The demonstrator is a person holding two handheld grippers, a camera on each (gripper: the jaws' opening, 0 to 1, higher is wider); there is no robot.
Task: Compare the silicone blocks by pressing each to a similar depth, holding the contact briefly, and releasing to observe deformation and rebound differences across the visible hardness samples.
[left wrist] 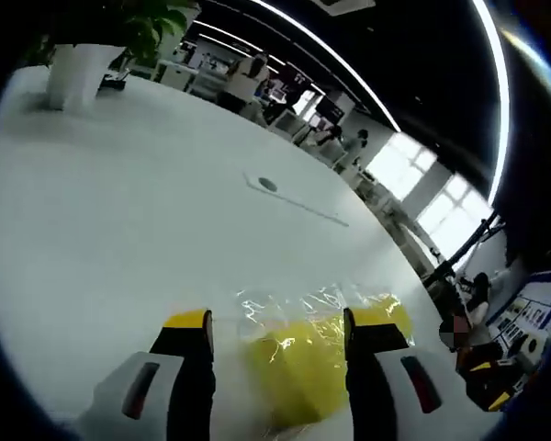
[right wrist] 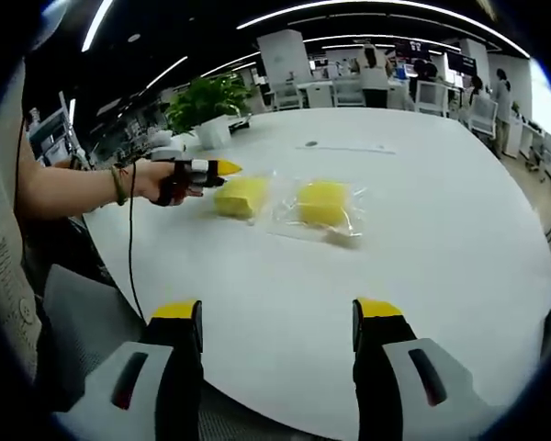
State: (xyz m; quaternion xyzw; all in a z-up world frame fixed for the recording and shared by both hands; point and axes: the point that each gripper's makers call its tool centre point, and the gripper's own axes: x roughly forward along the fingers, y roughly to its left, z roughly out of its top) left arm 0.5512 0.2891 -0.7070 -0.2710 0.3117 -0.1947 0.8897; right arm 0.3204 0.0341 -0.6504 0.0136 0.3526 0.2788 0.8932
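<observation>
Right gripper (right wrist: 277, 322): jaws spread over bare white table (right wrist: 441, 211), nothing between them, open run ahead up to two bagged yellow blocks (right wrist: 323, 204) (right wrist: 240, 196). The left gripper (right wrist: 207, 170) and a hand (right wrist: 161, 181) sit just beside the left-hand block, closing off that side. Plant pot (right wrist: 211, 130) stands well beyond. Left gripper (left wrist: 277, 331): a block (left wrist: 298, 367) in crinkled plastic fills the gap between its jaws; beyond the tips, clear tabletop (left wrist: 119, 211).

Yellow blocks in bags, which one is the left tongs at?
The yellow block nearer the potted plant; the left tongs reach it. The other yellow block lies apart, untouched.
</observation>
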